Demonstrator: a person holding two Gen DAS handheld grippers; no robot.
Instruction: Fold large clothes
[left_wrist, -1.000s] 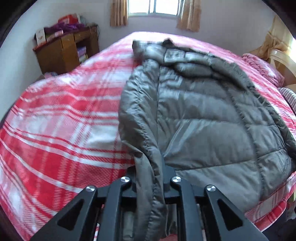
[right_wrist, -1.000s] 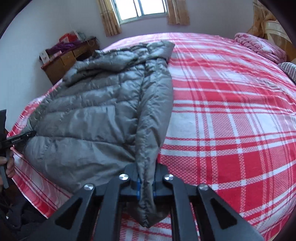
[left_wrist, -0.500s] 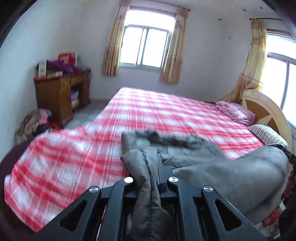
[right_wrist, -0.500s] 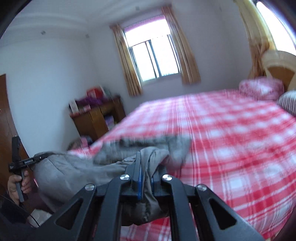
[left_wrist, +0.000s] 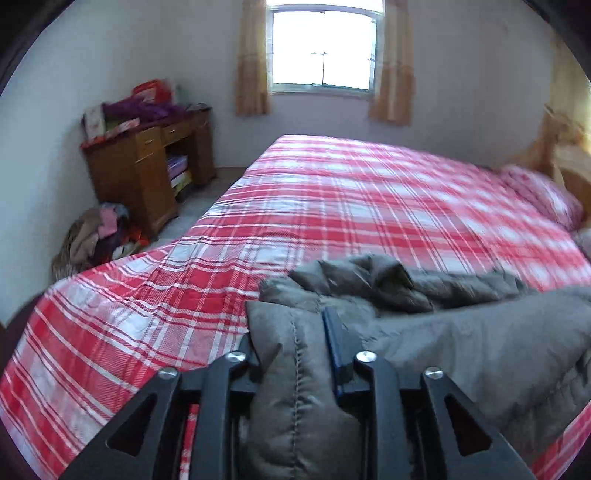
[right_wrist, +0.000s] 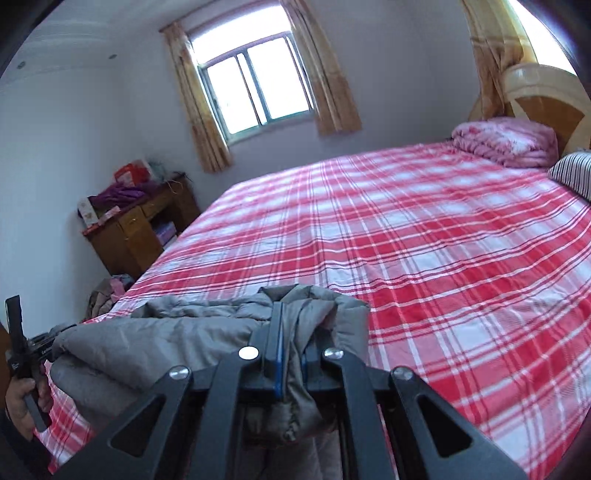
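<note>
Lifted off the bed (left_wrist: 369, 192) since a second ago, jacket (left_wrist: 480, 350) now bunched at lower frame. Left view: left gripper (left_wrist: 291, 347) with jaws just widened, a thick fold between them, whether gripped cannot tell; desk (left_wrist: 147, 166) upper left. Right view: right gripper (right_wrist: 290, 354) clenched on jacket hem (right_wrist: 295, 398), lower centre; left hand (right_wrist: 22, 402) at lower left edge.

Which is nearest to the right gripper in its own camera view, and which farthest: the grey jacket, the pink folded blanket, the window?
1. Grey jacket, clamped in the right gripper.
2. Pink folded blanket, far right, at the headboard.
3. Window, on the back wall.
</note>
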